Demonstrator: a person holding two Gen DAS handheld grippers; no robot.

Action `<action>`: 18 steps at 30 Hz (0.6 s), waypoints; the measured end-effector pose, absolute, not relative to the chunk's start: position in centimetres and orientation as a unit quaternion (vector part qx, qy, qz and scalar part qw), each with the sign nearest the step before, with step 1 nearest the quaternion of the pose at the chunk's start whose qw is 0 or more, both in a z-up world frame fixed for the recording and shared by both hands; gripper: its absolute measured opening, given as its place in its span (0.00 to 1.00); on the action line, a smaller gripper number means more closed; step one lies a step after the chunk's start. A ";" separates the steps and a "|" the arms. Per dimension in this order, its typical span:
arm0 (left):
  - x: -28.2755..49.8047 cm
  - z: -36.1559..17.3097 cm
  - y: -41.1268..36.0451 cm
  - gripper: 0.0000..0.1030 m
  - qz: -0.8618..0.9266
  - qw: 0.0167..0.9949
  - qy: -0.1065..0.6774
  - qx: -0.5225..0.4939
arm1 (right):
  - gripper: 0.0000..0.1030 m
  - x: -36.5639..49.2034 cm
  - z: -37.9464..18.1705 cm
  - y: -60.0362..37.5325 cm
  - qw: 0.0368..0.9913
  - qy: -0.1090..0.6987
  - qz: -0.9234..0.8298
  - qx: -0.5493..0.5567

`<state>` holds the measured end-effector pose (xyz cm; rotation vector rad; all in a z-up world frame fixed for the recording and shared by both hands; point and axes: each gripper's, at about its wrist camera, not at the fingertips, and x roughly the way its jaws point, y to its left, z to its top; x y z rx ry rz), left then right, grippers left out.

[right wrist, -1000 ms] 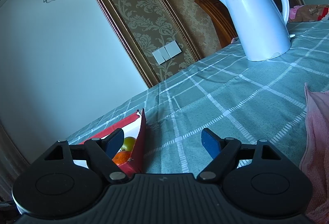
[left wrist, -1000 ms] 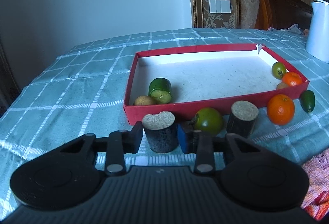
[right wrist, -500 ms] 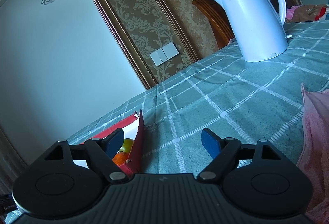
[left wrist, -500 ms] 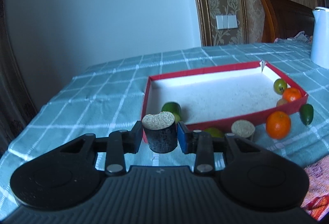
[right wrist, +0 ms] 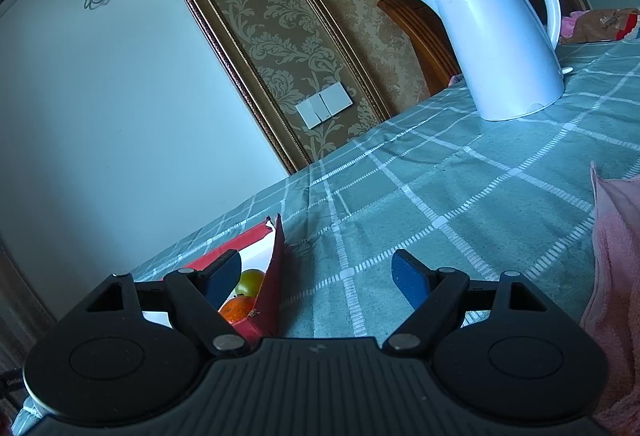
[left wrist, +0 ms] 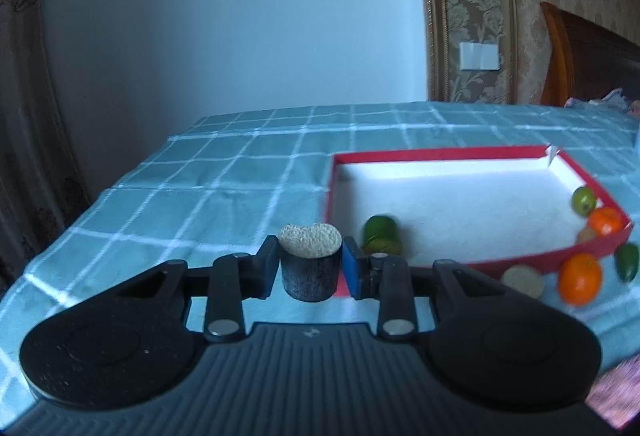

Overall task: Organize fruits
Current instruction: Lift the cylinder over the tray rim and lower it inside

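The left gripper [left wrist: 310, 263] is clenched on a dark cylinder [left wrist: 308, 272] with a pale, porous, notched top. The cylinder hangs clear of the checked tablecloth [left wrist: 224, 176], just left of the red tray's [left wrist: 440, 153] near left corner.

Inside the tray, a green fruit [left wrist: 381, 234] lies at the near left, blurred and partly hidden by the gripper finger. At the tray's 3 o'clock corner sit a green tomato [left wrist: 583, 199], an orange [left wrist: 606, 221] and a small pale item, mostly hidden by the tray wall.

Outside the near wall lie a second cylinder [left wrist: 523, 279], only its pale top showing, a larger orange [left wrist: 580, 278] and a small dark green fruit [left wrist: 626, 261].

The right gripper [right wrist: 316, 278] stands released, nothing between its fingers. At its 10 o'clock the tray corner appears, cut off. A white kettle [right wrist: 500, 36] stands at 1 o'clock; a pink cloth [right wrist: 616, 276] is cut off at 3 o'clock.
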<state>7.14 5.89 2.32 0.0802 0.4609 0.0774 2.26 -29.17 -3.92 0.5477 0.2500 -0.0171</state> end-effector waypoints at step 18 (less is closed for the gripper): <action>9.6 1.6 0.5 0.30 -0.045 0.974 0.215 0.050 | 0.80 2.3 -3.9 -29.2 0.954 0.121 0.000 0.273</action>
